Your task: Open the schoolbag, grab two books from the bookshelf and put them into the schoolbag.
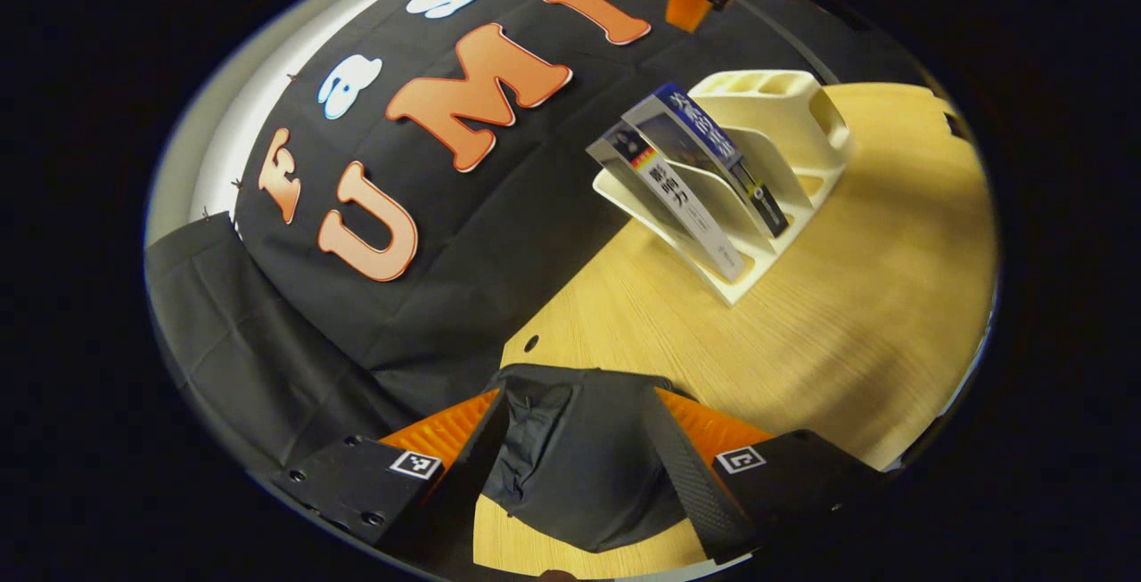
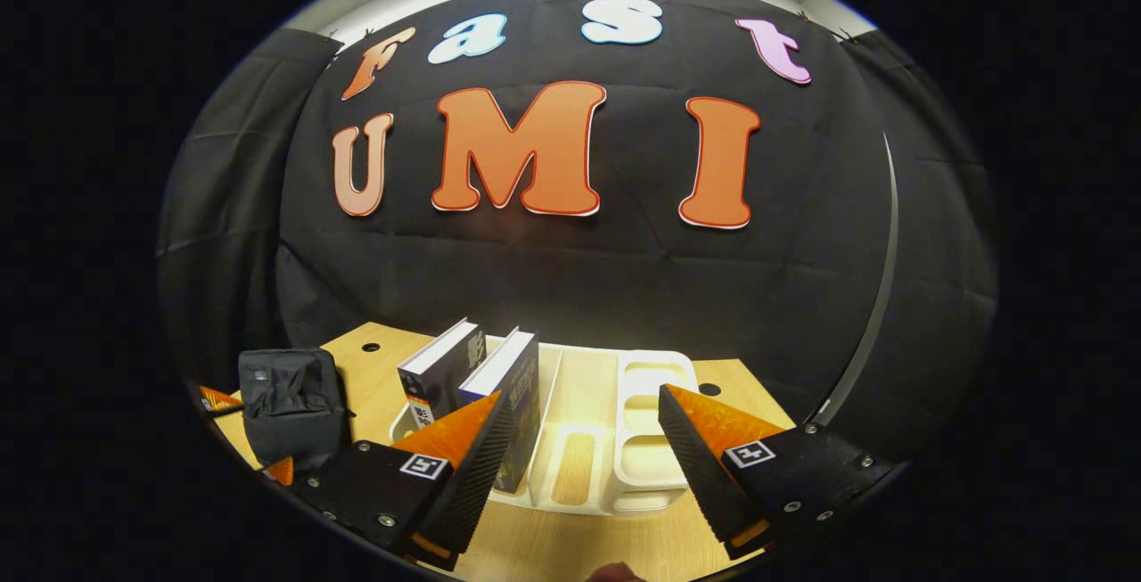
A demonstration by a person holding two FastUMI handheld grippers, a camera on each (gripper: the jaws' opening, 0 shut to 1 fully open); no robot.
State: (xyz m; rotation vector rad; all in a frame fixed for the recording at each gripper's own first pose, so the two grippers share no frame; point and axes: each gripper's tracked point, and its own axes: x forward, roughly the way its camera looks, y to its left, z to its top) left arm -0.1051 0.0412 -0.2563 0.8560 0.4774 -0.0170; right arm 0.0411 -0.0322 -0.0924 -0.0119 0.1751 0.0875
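In the left gripper view, the left gripper (image 1: pixel 579 466) has its fingers on either side of the black schoolbag (image 1: pixel 579 457), which sits on the near part of the wooden table (image 1: pixel 847 297). The fabric fills the gap between the fingers and looks pinched, so I judge the gripper closed on the bag's top. The bag looks soft and light, creased cloth that will sag and slip; a firm hold on a seam or the zip tab would serve better than loose fabric. Farther off to the right stands the cream bookshelf (image 1: pixel 784 132) with two books (image 1: pixel 686 172) leaning in its slots. Their spines carry printed writing, too small and slanted to read surely.

In the right gripper view, the right gripper (image 2: pixel 579 448) hangs spread wide with nothing between its fingers, just in front of the bookshelf (image 2: pixel 615 439). The two books (image 2: pixel 472 368) stand upright at the rack's left end, side by side. They look stiff, moderately heavy, with glossy covers that may slide; gripping across the spine edge near the top seems best. The schoolbag (image 2: pixel 290 399) stands at far left on the table (image 2: pixel 570 537).
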